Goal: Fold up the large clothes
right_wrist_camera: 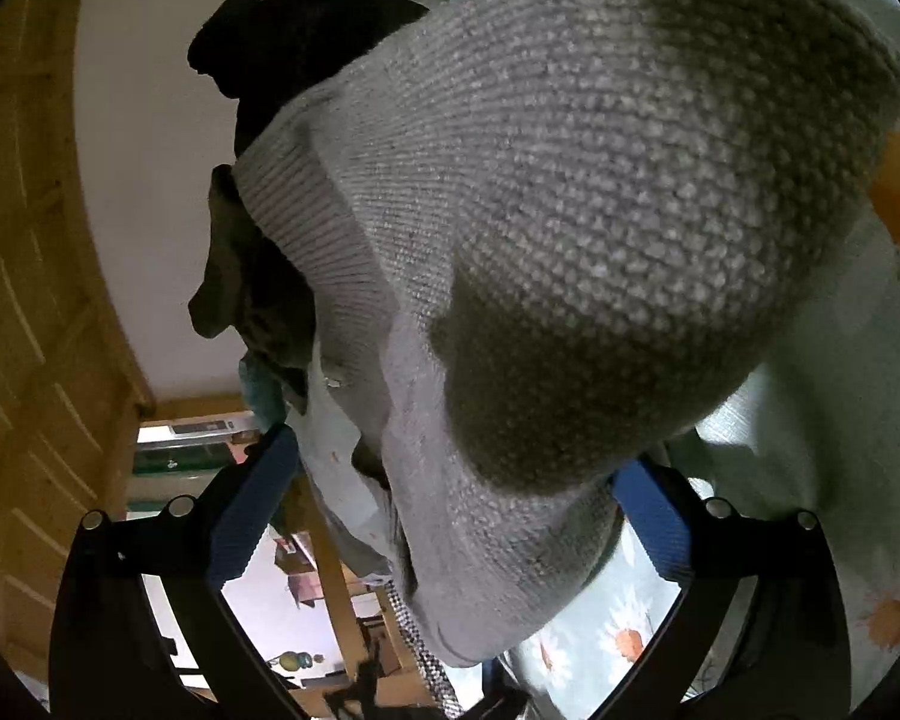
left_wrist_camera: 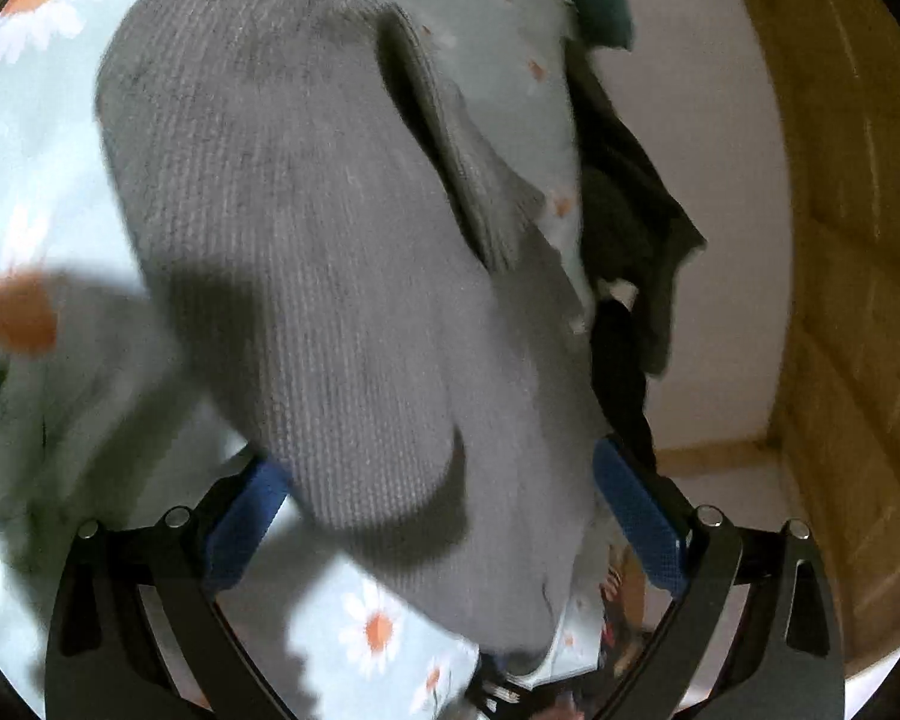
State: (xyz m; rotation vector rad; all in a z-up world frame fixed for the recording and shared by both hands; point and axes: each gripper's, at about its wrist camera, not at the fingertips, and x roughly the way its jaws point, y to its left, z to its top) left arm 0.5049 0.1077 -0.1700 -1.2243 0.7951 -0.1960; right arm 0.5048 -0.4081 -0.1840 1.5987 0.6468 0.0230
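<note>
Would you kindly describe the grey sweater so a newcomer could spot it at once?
Find the pale daisy-print bedsheet. The grey sweater lies across it, just ahead of both grippers. Its chunky grey knit and ribbed hem set it apart from the dark clothes heaped beside it.

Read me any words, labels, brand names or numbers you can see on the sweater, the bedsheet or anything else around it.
None readable.
Grey knitted sweater: no tag or print visible.
Pale daisy-print bedsheet: flowers only, no text.
Dark clothes pile: a small white patch, possibly a label, too blurred to read.
</note>
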